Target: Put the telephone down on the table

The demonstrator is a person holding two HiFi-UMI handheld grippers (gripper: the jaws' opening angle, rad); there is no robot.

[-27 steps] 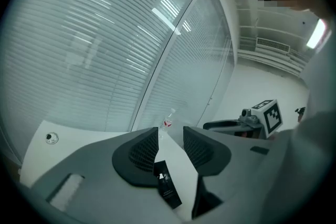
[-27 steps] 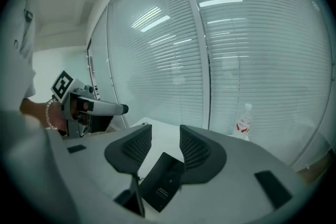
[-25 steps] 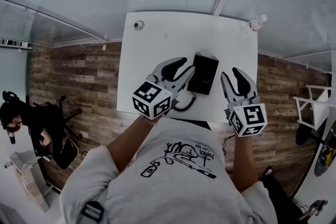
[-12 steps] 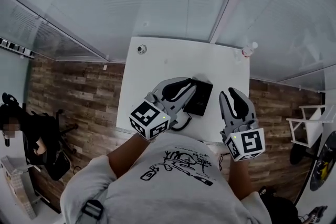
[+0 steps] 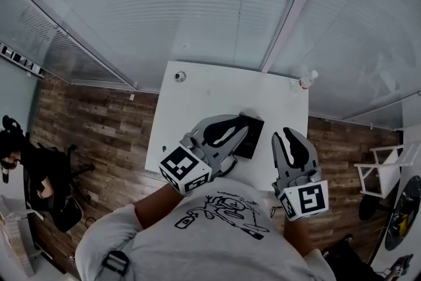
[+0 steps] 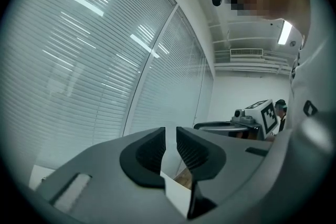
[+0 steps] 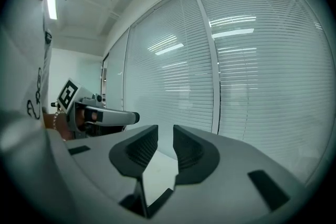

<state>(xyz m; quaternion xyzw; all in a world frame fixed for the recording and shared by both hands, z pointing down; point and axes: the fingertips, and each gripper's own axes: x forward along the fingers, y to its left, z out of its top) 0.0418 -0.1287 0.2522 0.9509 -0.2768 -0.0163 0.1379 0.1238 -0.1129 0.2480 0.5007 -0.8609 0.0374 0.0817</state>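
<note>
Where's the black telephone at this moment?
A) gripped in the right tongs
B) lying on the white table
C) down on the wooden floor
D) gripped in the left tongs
B: the head view shows the telephone lying on the white table, and the left tongs and right tongs are both shut with nothing between them.

White table (image 5: 210, 92); wood-plank floor (image 5: 85, 122); slatted blinds (image 5: 164, 3) across glass walls.

Both the left gripper (image 5: 242, 126) and right gripper (image 5: 288, 136): grey shells, black ribbed pads (image 6: 151, 152), marker cubes (image 5: 185, 170) behind jaws. Grey printed T-shirt (image 5: 217, 237).
</note>
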